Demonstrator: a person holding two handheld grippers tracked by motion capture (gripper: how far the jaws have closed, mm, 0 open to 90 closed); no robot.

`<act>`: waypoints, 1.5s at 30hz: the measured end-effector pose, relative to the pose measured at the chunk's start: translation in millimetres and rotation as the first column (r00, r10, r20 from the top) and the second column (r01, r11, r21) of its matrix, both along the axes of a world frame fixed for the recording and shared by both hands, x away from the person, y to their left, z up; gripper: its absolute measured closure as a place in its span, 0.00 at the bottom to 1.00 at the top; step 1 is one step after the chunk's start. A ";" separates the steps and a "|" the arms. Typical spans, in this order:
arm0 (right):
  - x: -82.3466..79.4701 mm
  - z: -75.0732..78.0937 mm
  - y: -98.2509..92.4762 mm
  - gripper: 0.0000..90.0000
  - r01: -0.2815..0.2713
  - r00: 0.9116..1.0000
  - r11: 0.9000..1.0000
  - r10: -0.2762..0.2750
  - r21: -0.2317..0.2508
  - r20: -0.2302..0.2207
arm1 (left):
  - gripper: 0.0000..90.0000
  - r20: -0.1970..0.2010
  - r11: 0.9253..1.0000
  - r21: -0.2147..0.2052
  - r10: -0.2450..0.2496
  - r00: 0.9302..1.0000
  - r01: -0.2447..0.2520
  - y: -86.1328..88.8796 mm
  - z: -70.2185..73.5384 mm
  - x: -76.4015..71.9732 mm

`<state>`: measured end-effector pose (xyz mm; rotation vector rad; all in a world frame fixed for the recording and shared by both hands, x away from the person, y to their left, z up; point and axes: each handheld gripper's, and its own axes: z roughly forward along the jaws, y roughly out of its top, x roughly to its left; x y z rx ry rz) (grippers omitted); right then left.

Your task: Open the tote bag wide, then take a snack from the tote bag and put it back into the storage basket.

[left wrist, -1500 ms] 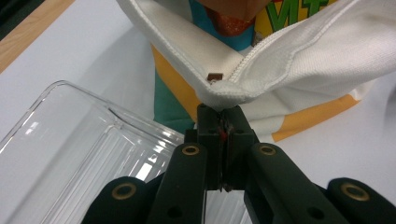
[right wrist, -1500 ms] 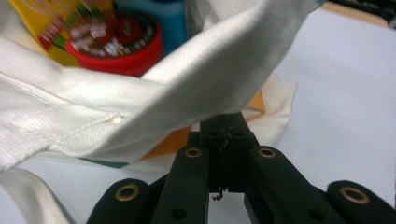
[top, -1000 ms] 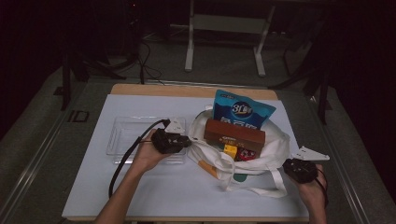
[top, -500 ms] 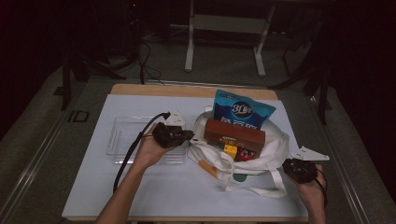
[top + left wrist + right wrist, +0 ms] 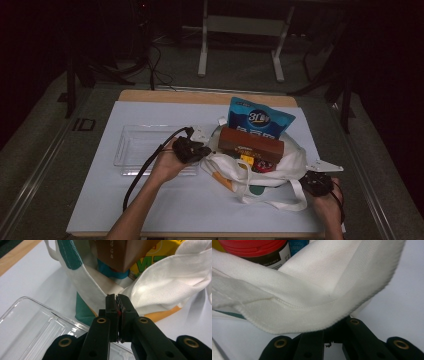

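A white tote bag (image 5: 295,160) lies open in the middle of the white mat. It holds a brown box (image 5: 250,144), a blue snack bag (image 5: 260,120) and a red-lidded jar (image 5: 252,247). My left gripper (image 5: 197,150) is at the bag's left rim. In the left gripper view its jaws (image 5: 117,298) are shut, with the tips pinching the white cloth (image 5: 162,287). My right gripper (image 5: 312,181) sits at the bag's right side. In the right gripper view a fold of the bag's cloth (image 5: 312,290) drapes over its shut jaws (image 5: 333,327) and hides the tips.
A clear plastic tray (image 5: 140,145) lies on the mat to the left of the bag, right under my left hand. A yellow packet (image 5: 155,257) sits inside the bag behind the brown box. The bag's loose strap (image 5: 272,202) trails toward the mat's front edge.
My left hand has moved a little to the right, from over the tray's corner to the bag's left rim. The right hand and the bag have stayed put.
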<state>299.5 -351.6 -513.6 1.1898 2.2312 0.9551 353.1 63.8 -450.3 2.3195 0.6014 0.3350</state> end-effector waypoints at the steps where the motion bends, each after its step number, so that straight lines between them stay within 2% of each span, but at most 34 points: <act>1: 0.6 -1.0 -0.5 1.00 0.000 1.000 1.000 0.000 0.002 -0.001 | 0.97 -0.005 1.000 -0.001 0.003 1.000 -0.003 -0.4 -1.6 0.8; 6: 1.1 -5.5 -0.9 1.00 0.008 1.000 1.000 -0.008 0.019 0.002 | 0.96 -0.004 1.000 0.019 0.008 1.000 -0.008 -2.9 -5.5 1.7; 8: 0.1 -5.8 -0.7 0.99 0.014 1.000 1.000 -0.014 0.025 0.008 | 0.93 -0.003 1.000 0.000 0.004 1.000 -0.004 -1.4 -3.7 1.0; 10: -1.8 -5.4 -1.6 0.96 0.015 1.000 0.999 -0.015 0.029 0.020 | 0.88 0.000 0.999 -0.038 -0.005 1.000 0.005 2.2 -1.4 -0.6; 13: -6.1 -8.2 -4.7 0.91 0.003 0.999 0.999 -0.006 0.053 0.039 | 0.85 0.012 0.998 -0.055 0.008 1.000 -0.008 9.0 3.2 -1.9; 15: -6.6 -8.9 -7.1 0.91 0.013 0.999 0.998 -0.016 0.060 0.036 | 0.84 0.018 0.996 -0.095 -0.002 1.000 0.004 14.9 5.9 -1.7; 19: -7.2 -9.6 -7.6 0.88 0.020 0.999 0.998 -0.023 0.065 0.041 | 0.81 0.026 0.989 -0.148 -0.001 1.000 0.005 23.7 11.9 -2.3; 27: -10.8 -13.7 -11.0 0.84 0.043 0.998 0.994 -0.048 0.099 0.050 | 0.77 0.042 0.982 -0.191 0.020 0.999 -0.012 37.0 20.1 -1.1; 29: -10.8 -15.2 -12.0 0.83 0.046 0.998 0.992 -0.051 0.120 0.047 | 0.75 0.043 0.981 -0.195 0.025 0.999 -0.017 38.9 21.6 -0.4; 38: -14.0 -19.2 -13.9 0.78 0.056 0.997 0.988 -0.063 0.147 0.042 | 0.70 0.038 0.980 -0.199 0.014 0.999 -0.006 39.5 23.0 1.6; 45: -14.9 -19.9 -13.1 0.74 0.046 0.998 0.988 -0.052 0.145 0.038 | 0.68 0.043 0.980 -0.196 -0.018 0.999 0.026 33.1 29.8 4.6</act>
